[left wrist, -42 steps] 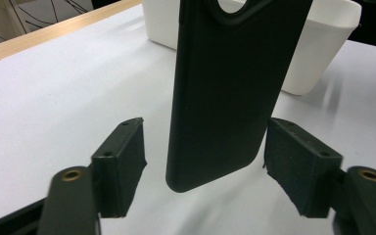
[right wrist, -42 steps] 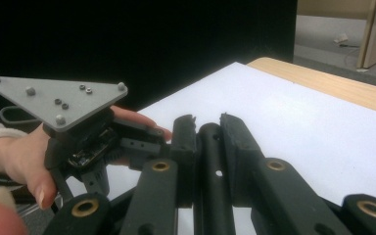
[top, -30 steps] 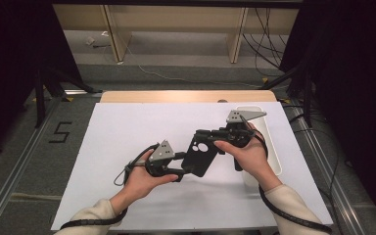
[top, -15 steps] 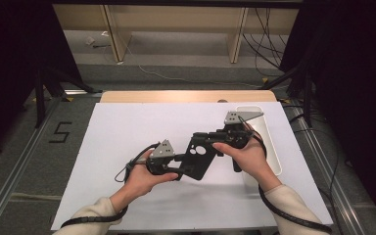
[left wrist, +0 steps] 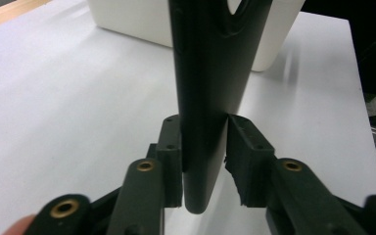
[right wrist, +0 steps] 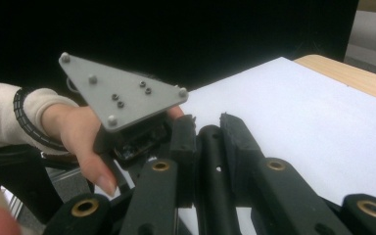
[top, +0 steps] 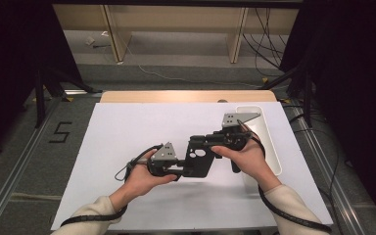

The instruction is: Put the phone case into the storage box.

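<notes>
A flat black plate (top: 198,155) with holes in it is held in the air just above the middle of the table (top: 127,127), between the two hands. Seen from above, its long axis runs from the near left toward the far right; its broad face is turned up to the high camera. In the left gripper view the same plate (left wrist: 210,73) stands edge-on, rising straight up between the jaws, with its rounded end low between the pads.

The right tongs (right wrist: 206,122) are clamped shut on the plate's far-right end; in the right gripper view its edge sits tight between the two pads. The left tongs (left wrist: 203,147) have just been closing around the near-left end. The left pad lies against the plate, while a thin gap shows at the right pad, so this pair is not yet pressing on it.

The left hand (top: 139,178) and the right hand (top: 247,156) each grip their own tool, and a black cable (top: 293,218) trails from the right one past the sleeve.

A long white tray (top: 269,142) lies on the table just right of the right hand, partly behind it. Nothing lies under the plate but the white sheet covering the table. Beyond the table's far edge there are wooden shelves (top: 176,29) and loose wires on the floor.
</notes>
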Motion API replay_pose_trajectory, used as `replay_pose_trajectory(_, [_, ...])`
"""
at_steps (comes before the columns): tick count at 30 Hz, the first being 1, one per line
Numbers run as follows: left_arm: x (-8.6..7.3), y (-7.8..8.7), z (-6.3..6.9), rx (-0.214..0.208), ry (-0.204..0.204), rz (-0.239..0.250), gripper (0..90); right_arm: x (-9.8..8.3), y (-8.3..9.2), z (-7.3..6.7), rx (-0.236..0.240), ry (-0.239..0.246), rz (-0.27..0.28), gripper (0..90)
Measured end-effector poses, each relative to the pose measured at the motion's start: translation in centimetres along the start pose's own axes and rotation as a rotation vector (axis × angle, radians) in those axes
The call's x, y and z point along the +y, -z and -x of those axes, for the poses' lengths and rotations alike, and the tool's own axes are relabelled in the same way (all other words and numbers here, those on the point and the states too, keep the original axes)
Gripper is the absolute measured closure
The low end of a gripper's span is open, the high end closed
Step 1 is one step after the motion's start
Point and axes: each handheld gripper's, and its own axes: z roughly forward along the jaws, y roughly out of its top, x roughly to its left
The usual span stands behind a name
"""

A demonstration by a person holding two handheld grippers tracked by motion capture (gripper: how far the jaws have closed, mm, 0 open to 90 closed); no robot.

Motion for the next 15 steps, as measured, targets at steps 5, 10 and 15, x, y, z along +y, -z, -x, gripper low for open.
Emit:
replay_pose_trajectory(5, [0.25,0.29,0.25,-0.001,0.013,-0.013,79.0,0.14,-0.02,-0.24,0.020,0.046,0.006,76.7])
replay_pose_trajectory(10, [0.38,0.45,0.35,-0.030,0.018,-0.014,79.9,0.23,0.15,-0.34,0.020,0.099,0.024,73.1])
replay_pose_trajectory(15, [0.49,0.63,0.42,-0.019,0.015,-0.013,80.2,0.17,0.16,-0.31,0.016,0.112,0.038,64.3])
